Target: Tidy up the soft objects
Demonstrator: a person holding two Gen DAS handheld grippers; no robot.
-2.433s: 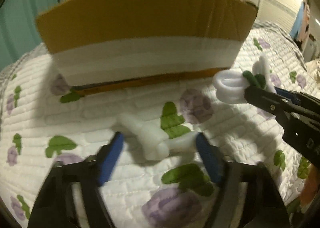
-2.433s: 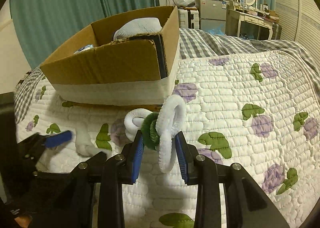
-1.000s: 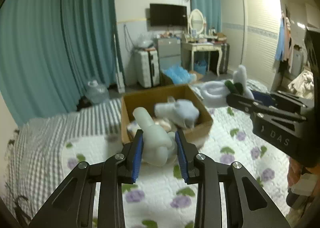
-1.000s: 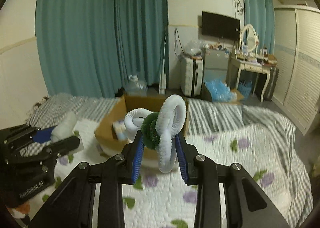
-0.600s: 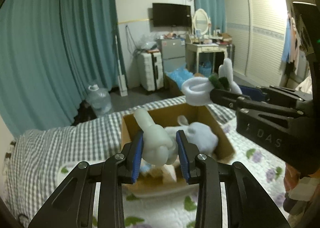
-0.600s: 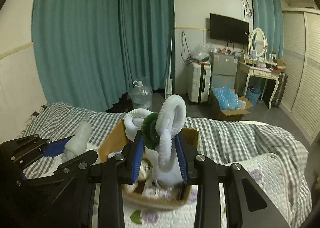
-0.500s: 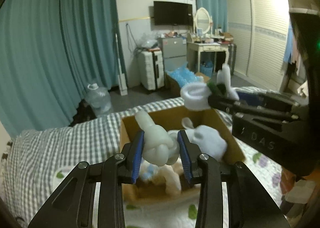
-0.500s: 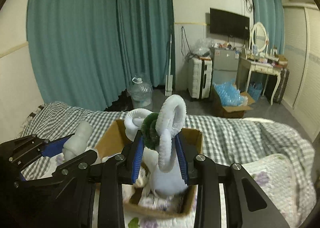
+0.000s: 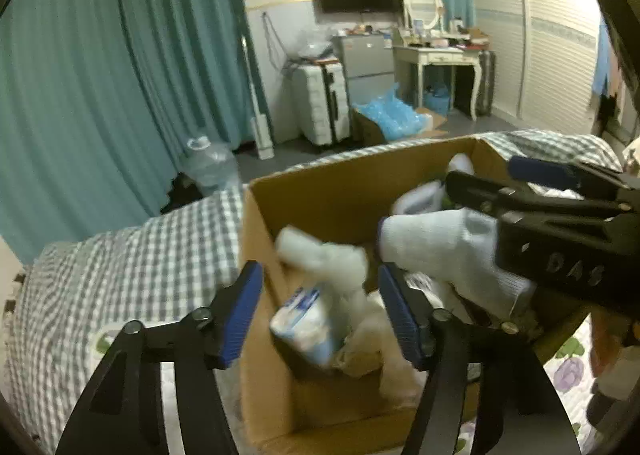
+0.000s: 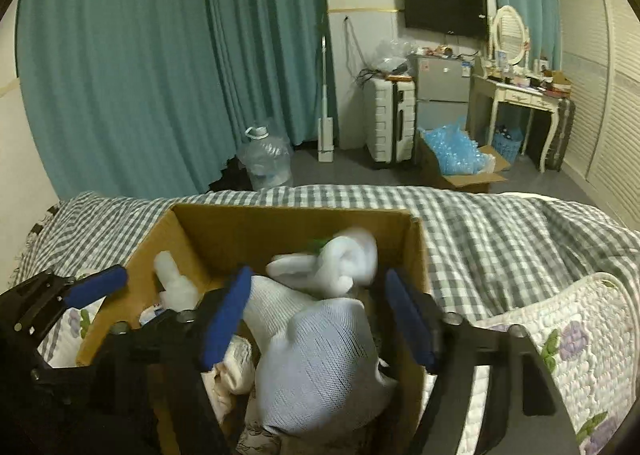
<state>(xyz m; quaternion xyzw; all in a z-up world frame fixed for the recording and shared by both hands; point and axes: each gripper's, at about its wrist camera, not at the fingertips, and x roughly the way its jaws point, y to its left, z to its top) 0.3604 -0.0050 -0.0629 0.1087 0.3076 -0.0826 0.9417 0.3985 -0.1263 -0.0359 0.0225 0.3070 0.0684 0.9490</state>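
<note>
Both wrists: toys (image 10: 344, 259) released (in box (image 10: 288, 221)).

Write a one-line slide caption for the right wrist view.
Open right gripper above the brown cardboard box, white and green fuzzy loop toy dropping inside onto the white knitted sock bundle.

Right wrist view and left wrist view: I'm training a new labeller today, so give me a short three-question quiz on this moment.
1. True or false: the right gripper has its jaws shut on the white-and-green chenille loop toy.
2. Where is the white fuzzy knotted toy? A) on the quilt B) over the open brown cardboard box C) on the floor
3. Fill in: the left gripper has its jaws ____.

Key: 1 false, the jaws are apart and the toy lies in the box; 2 B; 3 open.
</note>
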